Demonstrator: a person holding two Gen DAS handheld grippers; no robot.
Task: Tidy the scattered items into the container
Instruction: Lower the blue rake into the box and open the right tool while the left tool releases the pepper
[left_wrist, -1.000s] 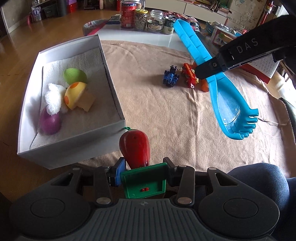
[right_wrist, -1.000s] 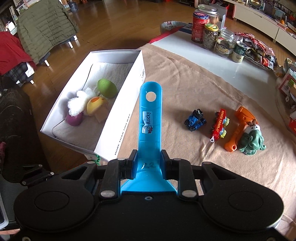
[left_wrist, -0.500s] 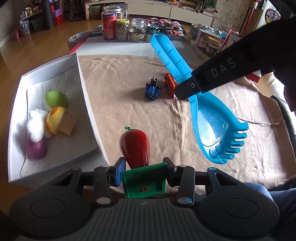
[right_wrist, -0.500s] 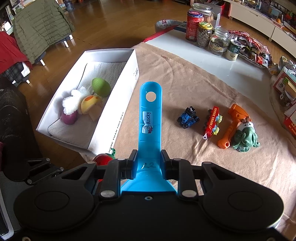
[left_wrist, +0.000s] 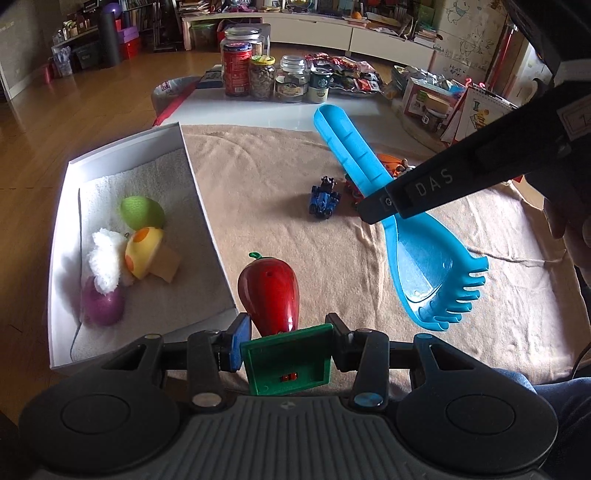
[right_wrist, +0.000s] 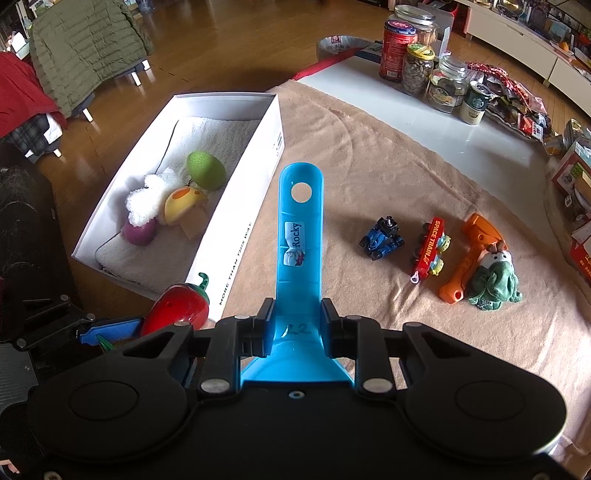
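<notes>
Left gripper (left_wrist: 286, 332) pinching red pepper toy (left_wrist: 269, 293), white box (left_wrist: 199, 192) lying ahead-left of jaws. Right gripper (right_wrist: 297, 326) clamping blue rake (right_wrist: 300, 236), handle pointing forward between jaws.

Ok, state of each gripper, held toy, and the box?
left gripper: shut on red plastic pepper, held aloft
right gripper: shut on blue plastic rake scoop, aloft
white cardboard box: open, toys inside
blue toy car: on towel

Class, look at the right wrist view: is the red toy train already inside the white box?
No. The red toy train lies on the beige cloth, well outside the white box.
</notes>
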